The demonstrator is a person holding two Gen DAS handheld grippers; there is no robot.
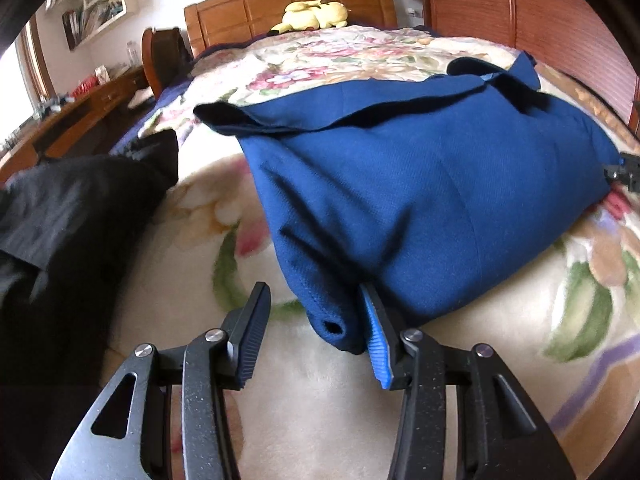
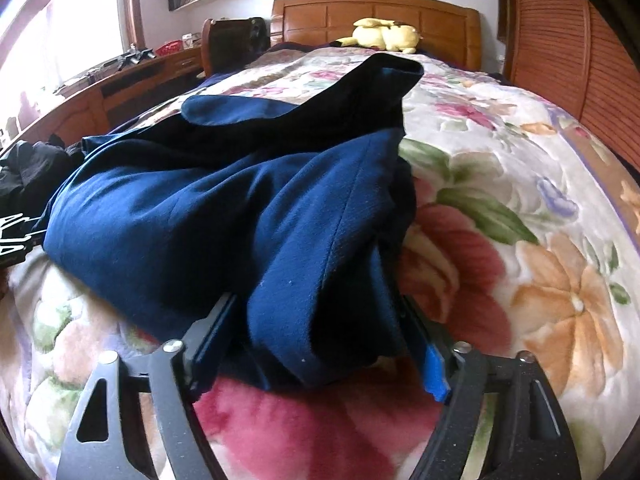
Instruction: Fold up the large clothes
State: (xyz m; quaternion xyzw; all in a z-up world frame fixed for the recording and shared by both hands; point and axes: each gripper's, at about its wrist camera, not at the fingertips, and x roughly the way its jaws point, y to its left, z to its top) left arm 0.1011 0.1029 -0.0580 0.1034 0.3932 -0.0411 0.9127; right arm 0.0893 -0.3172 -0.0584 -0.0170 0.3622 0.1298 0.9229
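A dark blue garment [image 1: 420, 184] lies bunched and partly folded on the floral blanket [image 1: 560, 280] of a bed. My left gripper [image 1: 313, 286] sits low at its near corner. That rolled corner [image 1: 332, 328] rests against the blue right pad [image 1: 376, 340], with a gap to the left pad, so the jaws stand open. In the right wrist view the same blue garment [image 2: 200, 216] is piled in front. A thick fold of it [image 2: 320, 320] lies between the wide-set fingers of my right gripper [image 2: 316, 300] and drapes over both tips. I see no pinch on it.
A black garment [image 1: 60, 208] lies heaped on the bed's left side. A yellow plush toy [image 1: 316, 14] rests by the wooden headboard [image 1: 248, 8]. A desk [image 2: 120, 76] runs along the left, and a slatted wooden wardrobe [image 2: 560, 40] stands at the right.
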